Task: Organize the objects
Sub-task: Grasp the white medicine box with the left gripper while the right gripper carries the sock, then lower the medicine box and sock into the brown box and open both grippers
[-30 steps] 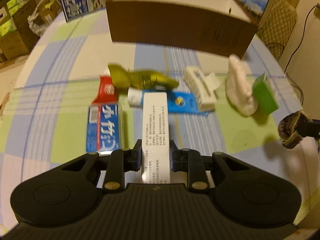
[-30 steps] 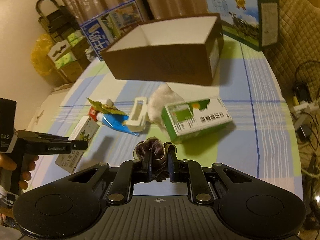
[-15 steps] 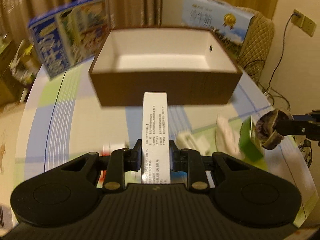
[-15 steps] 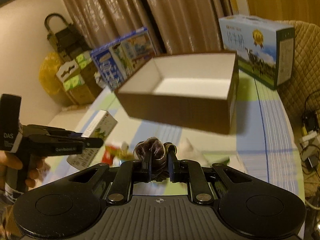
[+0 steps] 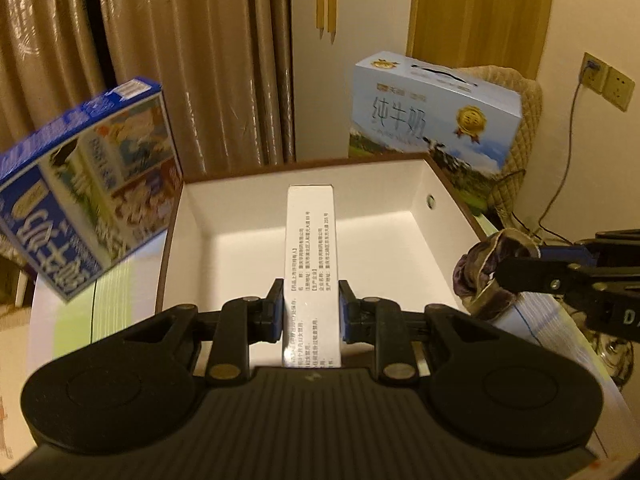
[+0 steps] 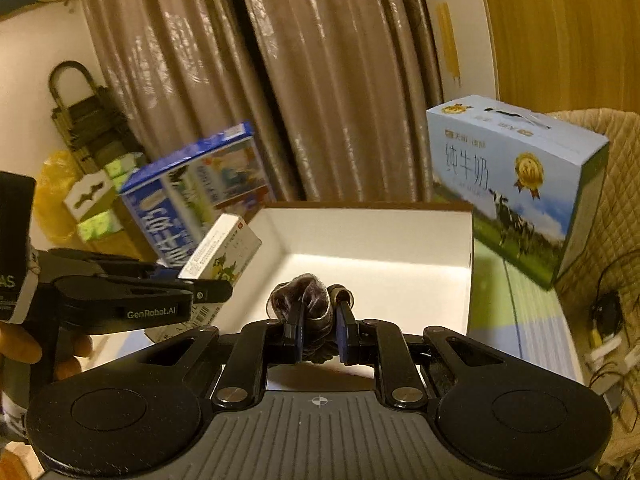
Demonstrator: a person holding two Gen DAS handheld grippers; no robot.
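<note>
Left gripper (image 5: pixel 311 312) fingers clamp a white carton (image 5: pixel 310 248), right gripper (image 6: pixel 319 330) fingers clamp a dark scrunchie (image 6: pixel 306 304), both above the empty box (image 6: pixel 460 264); neither deposited.

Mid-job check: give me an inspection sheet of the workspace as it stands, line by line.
Surface: checked tablecloth, partly visible.
Job's things: brown storage box, open, white inside, nothing seen in it; white carton; dark scrunchie.
Clutter: blue milk box; light-blue milk case.
Grippers: left gripper jaws clamp the carton; right gripper jaws clamp the scrunchie; both over the box.
Cables: wall cord; floor wires.
Surroundings: curtains, quilted chair.
</note>
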